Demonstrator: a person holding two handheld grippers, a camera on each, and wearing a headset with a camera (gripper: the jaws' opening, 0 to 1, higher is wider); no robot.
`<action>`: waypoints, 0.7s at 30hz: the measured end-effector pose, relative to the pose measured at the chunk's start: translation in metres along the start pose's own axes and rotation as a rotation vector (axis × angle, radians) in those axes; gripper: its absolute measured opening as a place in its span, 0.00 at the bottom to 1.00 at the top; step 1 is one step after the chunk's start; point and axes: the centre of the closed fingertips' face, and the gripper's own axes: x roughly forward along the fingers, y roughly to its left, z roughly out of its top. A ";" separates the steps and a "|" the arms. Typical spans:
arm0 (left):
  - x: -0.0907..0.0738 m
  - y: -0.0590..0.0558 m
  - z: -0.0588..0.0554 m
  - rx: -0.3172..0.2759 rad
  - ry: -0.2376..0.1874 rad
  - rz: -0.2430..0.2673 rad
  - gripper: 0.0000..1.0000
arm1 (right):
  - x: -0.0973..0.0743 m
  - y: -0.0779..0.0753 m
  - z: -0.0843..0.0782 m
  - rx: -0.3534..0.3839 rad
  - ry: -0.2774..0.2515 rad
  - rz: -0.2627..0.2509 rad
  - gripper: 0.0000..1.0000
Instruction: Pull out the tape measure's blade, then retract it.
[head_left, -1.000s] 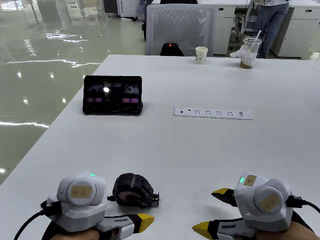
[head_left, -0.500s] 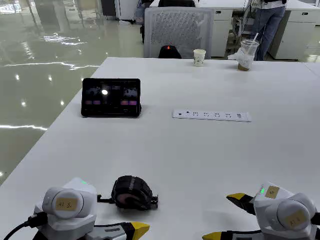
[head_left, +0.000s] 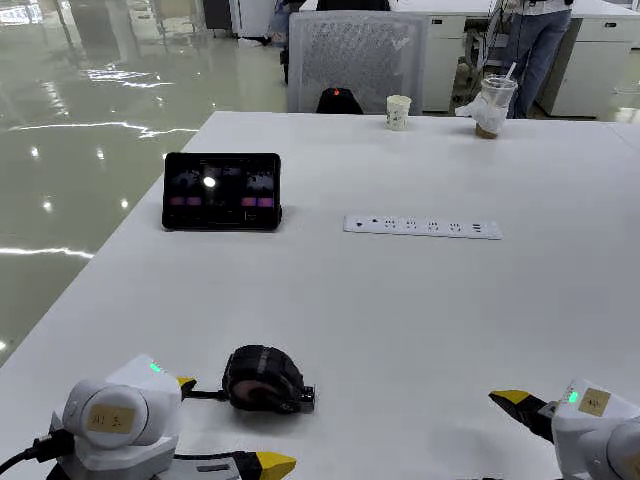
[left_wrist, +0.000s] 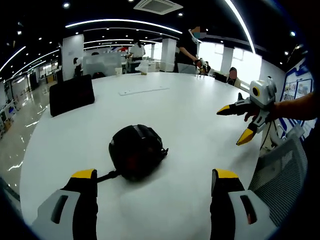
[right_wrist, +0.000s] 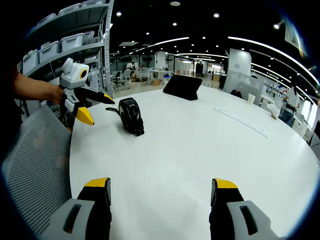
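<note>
Black tape measure (head_left: 265, 379) sits on the white table (head_left: 400, 300), lower centre-left of the head view, left gripper (head_left: 230, 422) released, gaping wide just beside it, right gripper (right_wrist: 162, 182) likewise spread and empty, lower right.

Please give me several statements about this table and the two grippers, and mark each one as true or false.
1. The tape measure lies on the table, in no gripper. True.
2. The left gripper is shut. False: it is open, with the tape measure just ahead of it.
3. The blade is pulled out far across the table. False: none shows drawn out.
4. A power strip lies right of the tablet. True.
5. The right gripper holds the cup. False: it is open and empty; the cup stands at the far edge.
</note>
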 end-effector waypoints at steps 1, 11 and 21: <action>-0.001 -0.001 0.000 0.004 -0.004 -0.005 0.92 | -0.001 0.000 -0.001 0.000 -0.002 -0.002 0.82; -0.006 -0.010 0.001 0.018 -0.042 -0.041 0.99 | -0.013 0.004 -0.005 0.003 -0.035 -0.014 0.90; -0.008 -0.015 -0.001 0.056 -0.048 -0.070 0.99 | -0.015 0.010 -0.007 -0.008 -0.045 -0.007 0.95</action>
